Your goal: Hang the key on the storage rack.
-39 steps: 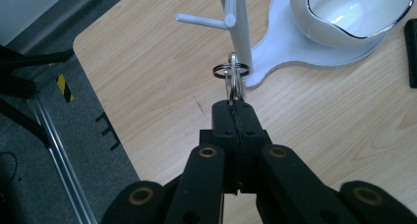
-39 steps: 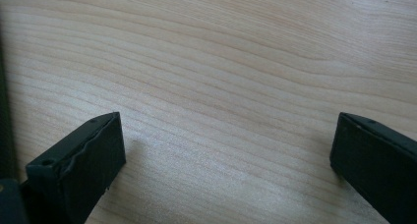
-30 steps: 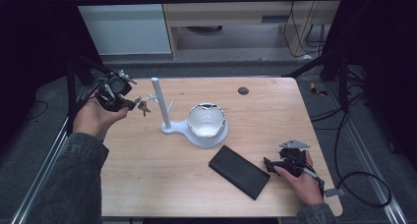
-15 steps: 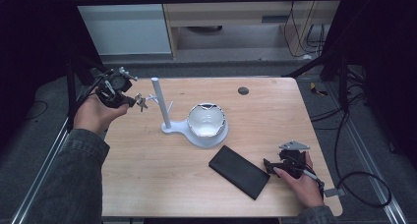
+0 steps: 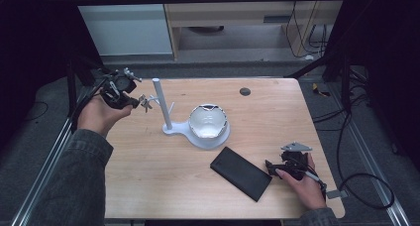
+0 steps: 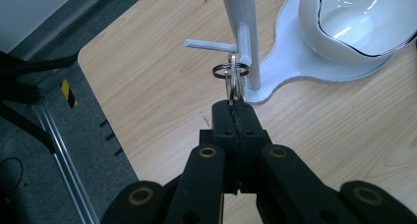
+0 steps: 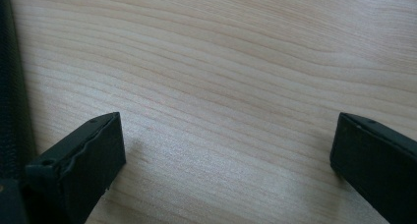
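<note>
Left gripper (image 5: 130, 101) raised at the table's (image 5: 148, 186) left edge, jaws clamped tight on a small bunch of keys (image 6: 235, 84) on a metal ring (image 6: 227, 70). Key ring positioned just beside the short horizontal peg (image 6: 211, 45) of the white stand's post (image 5: 162, 104), ring level with the peg near the post; contact between ring and peg not determinable. Post rising upright from a flat white base (image 5: 178, 132). White bowl (image 5: 208, 121) with a dark, irregular rim seated on the same base, right of the post. Black flat rectangular device (image 5: 241, 173) lying at an angle on the tabletop, nearer the front edge. Right gripper (image 5: 272, 167) resting low just beside the device's right end, jaws spread wide over bare wood, nothing between them. Small dark disc (image 5: 244, 91) near the far edge.
</note>
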Motion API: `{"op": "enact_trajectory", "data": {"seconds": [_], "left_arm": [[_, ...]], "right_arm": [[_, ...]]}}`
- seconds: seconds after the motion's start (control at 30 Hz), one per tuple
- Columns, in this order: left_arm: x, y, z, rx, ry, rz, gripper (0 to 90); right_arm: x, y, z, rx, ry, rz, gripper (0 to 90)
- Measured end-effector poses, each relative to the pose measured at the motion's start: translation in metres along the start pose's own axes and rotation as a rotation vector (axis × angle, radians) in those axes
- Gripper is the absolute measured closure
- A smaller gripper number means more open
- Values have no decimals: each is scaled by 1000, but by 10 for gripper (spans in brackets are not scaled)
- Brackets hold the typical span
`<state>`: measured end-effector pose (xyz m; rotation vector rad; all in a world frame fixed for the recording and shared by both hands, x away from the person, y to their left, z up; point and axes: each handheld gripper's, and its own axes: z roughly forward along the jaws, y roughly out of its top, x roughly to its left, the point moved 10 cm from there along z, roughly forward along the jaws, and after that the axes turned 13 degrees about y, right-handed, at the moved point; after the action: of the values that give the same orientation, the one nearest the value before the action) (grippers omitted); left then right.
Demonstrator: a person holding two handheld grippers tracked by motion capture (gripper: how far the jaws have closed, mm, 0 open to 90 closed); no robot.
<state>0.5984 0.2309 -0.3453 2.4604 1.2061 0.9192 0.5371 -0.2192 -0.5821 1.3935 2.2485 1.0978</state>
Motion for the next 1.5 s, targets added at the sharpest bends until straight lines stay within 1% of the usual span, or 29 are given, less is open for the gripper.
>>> {"op": "enact_trajectory", "data": {"seconds": [0.07,0.13,0.23,0.27,0.33,0.37,0.67,0.97,1.2,1.27,1.3,1.4,1.47,1.5], "left_arm": [[1,0,0,-1,4,12,900],[-1,1,1,-1,2,5,900],[-1,1,1,0,1,15,900],[-2,2,3,2,0,8,900],[-1,2,3,1,2,14,900],[-2,2,4,3,0,8,900],[-5,5,9,2,-10,8,900],[-8,5,16,1,-16,-2,900],[-8,6,17,-10,-16,-8,899],[-7,8,17,-32,-4,-15,881],[-7,8,16,-38,-2,-18,840],[-7,7,13,-53,11,-10,786],[-8,6,12,-61,12,-11,765],[-9,4,8,-75,16,-11,750]], "right_arm": [[1,0,0,1,2,3,4],[0,0,0,1,1,3,4],[1,0,0,1,2,3,4],[1,0,0,1,2,3,4],[1,0,0,1,2,3,4],[1,0,0,1,2,3,4],[1,0,0,-1,2,1,4],[0,0,0,1,2,-3,4],[1,0,0,0,4,0,4],[1,0,0,0,4,0,4],[1,0,0,1,3,-2,4],[1,0,0,-1,3,-1,4],[1,0,0,-1,3,-1,4],[1,0,0,0,4,0,4]]}}
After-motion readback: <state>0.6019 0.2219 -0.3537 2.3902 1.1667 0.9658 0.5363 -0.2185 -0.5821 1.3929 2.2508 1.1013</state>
